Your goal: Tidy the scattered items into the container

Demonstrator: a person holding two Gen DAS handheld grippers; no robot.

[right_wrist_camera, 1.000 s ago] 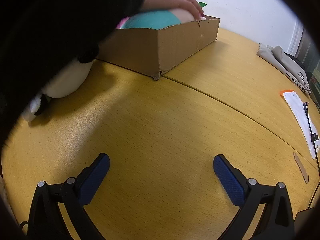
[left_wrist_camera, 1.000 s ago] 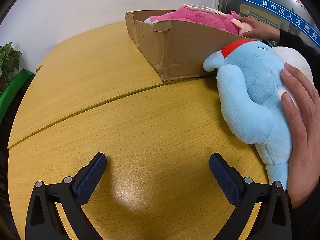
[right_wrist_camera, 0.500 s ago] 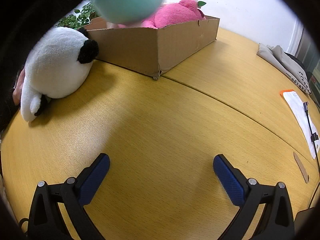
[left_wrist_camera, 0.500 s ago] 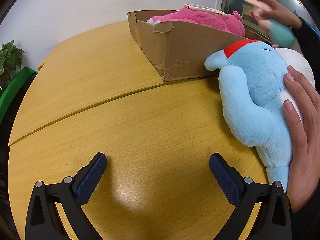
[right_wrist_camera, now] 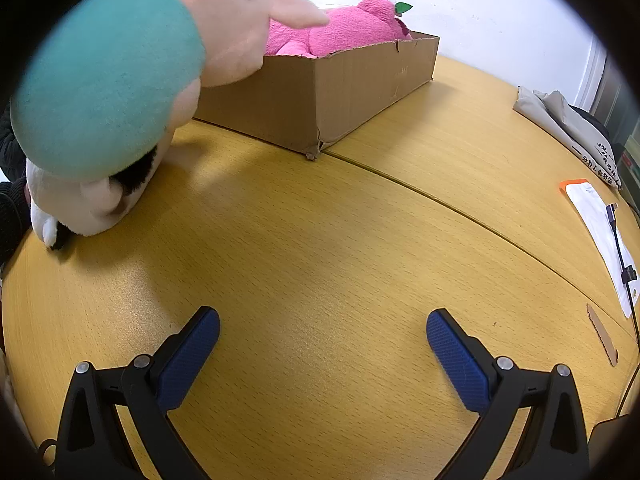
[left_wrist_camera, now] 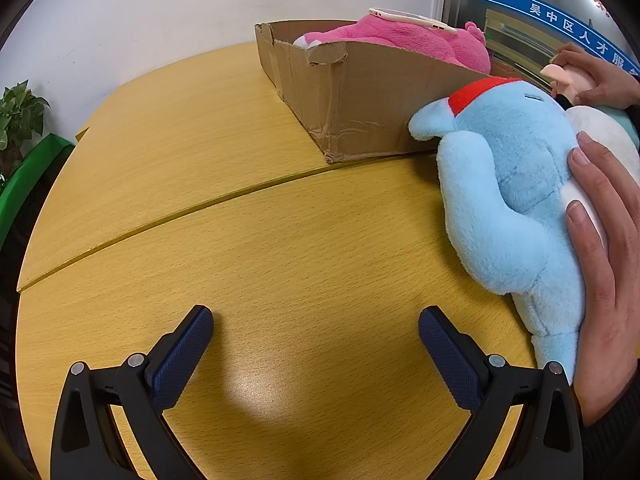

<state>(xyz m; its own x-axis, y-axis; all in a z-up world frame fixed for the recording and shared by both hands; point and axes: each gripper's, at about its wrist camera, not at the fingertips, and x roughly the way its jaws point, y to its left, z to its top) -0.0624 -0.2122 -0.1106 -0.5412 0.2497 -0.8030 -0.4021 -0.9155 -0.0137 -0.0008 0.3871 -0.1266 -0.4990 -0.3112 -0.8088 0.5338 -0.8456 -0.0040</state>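
Teal plush (right_wrist_camera: 108, 80) has left the box (right_wrist_camera: 320, 92).

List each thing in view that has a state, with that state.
left gripper: open, empty
right gripper: open, empty
cardboard box: open-topped, holding pink plush
blue plush: on table, a bare hand on it
teal plush: held up by another hand
white plush: lying on table
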